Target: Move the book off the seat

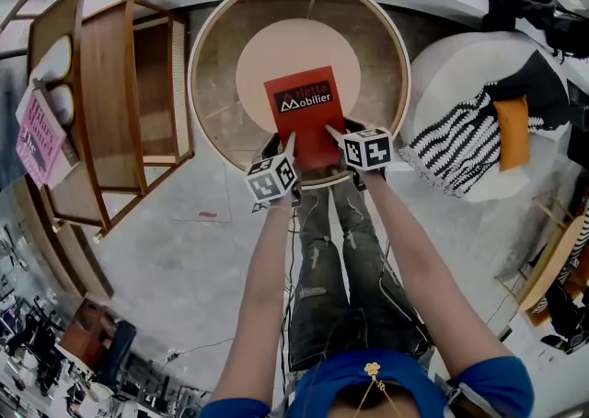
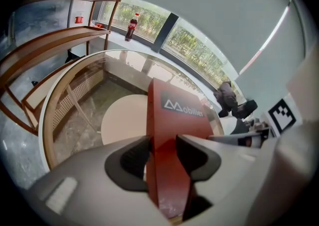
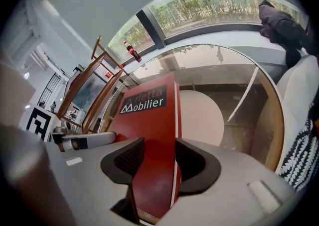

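Note:
A red book (image 1: 304, 110) with "Mobilier" in white on a black band lies over the near part of a round, wood-rimmed glass-topped piece (image 1: 210, 29). Both grippers hold its near edge. My left gripper (image 1: 282, 155) is shut on the book's near left corner, and my right gripper (image 1: 348, 144) on its near right corner. In the left gripper view the book (image 2: 172, 120) stands edge-on between the black pads (image 2: 130, 159). In the right gripper view the book (image 3: 149, 115) fills the gap of the gripper (image 3: 157, 163). Whether the book rests on the glass or hangs just above it, I cannot tell.
A wooden shelf unit (image 1: 110, 103) stands at the left with a pink magazine (image 1: 37, 135) on it. To the right is a white pouf (image 1: 460, 66) with a striped cloth (image 1: 460, 145) and an orange item (image 1: 513, 131). A cola bottle (image 2: 132, 26) stands on the window sill.

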Available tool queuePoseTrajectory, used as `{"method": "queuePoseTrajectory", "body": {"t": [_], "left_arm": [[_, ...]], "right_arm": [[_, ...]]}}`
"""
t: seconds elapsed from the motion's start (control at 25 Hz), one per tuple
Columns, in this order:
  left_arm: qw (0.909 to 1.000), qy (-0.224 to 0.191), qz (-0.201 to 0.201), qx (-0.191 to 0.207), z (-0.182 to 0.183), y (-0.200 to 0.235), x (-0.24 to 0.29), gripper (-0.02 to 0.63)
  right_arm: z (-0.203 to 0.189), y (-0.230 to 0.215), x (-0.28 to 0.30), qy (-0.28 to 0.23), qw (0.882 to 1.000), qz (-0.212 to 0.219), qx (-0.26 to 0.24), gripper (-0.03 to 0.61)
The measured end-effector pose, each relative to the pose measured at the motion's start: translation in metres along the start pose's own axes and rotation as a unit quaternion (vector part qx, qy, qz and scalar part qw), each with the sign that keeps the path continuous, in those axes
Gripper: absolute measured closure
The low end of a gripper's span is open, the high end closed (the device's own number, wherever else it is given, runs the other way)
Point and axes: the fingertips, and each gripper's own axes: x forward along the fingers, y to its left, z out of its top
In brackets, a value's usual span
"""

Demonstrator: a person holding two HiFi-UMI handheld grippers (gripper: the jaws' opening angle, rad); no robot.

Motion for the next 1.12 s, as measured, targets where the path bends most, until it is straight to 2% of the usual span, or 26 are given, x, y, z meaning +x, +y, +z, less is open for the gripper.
{"method": "queuePoseTrajectory", "body": {"t": [0.72, 1.12], "left_arm": [[1.0, -0.001, 0.001, 0.0, 0.0004, -0.0008, -0.0006, 0.443], [0.9999, 0.0, 0.0, -0.013, 0.0011, 0.0007, -0.0029, 0.44]], "right_arm": [[-0.0014, 0.0007, 0.0007, -0.007, 1.0, 0.006, 0.013, 0.385], [0.0024, -0.0054, -0.0058, -0.002, 1.0, -0.008, 0.013, 0.363]]}}
